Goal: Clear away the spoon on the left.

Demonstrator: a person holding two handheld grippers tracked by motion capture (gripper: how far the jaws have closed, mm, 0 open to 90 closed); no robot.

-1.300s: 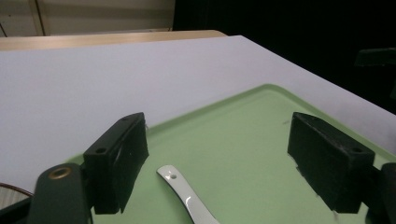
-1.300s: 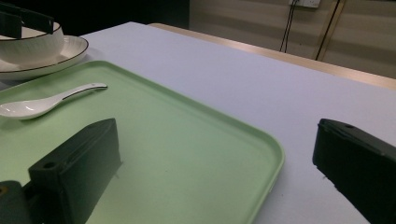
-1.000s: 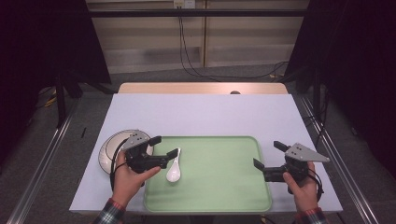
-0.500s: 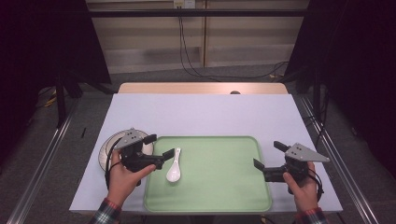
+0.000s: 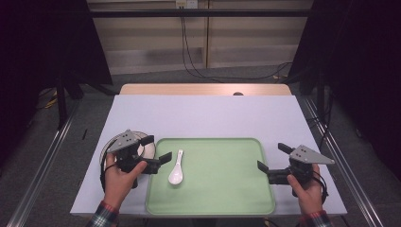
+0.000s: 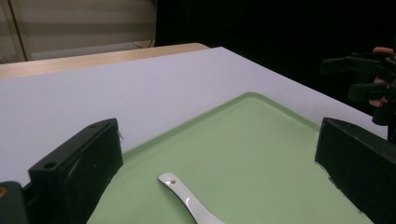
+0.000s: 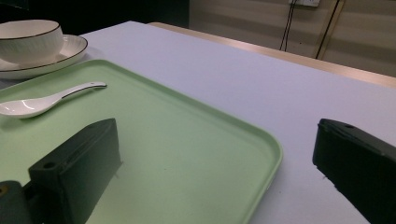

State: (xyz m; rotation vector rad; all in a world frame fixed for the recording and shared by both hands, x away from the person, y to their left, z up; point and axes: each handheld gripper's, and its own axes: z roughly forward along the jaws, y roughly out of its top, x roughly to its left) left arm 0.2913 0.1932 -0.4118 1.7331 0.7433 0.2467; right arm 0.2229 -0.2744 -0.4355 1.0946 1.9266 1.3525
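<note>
So the white spoon (image 5: 176, 169) was left lying on the green tray (image 5: 227, 189), over by its left edge, bowl end towards the person and handle pointing away. The left gripper (image 5: 160, 149) was parked just beside it with the jaws spread wide; they had just been opening, and nothing was between them. In the left gripper view the spoon handle (image 6: 184, 196) was seen flat on the tray, low down between the two black jaws but touched by neither. The right gripper (image 5: 269, 158) was held at the tray's right edge, jaws also spread with nothing in them, well apart from the spoon.

Behind the left gripper a bowl (image 7: 29, 39) was stacked on a plate (image 7: 65, 53), just off the tray's left rim.

What could go wrong from here, as a guess:
- the spoon could get clipped by the lower jaw if the left hand were pulled back low, and skidded across the tray, since glazed ceramic on smooth plastic slides easily
- the bowl and plate could be knocked by the back of the left gripper or its cable, being so near behind it
- the tray itself could be shoved if either gripper were dragged over its rim
</note>
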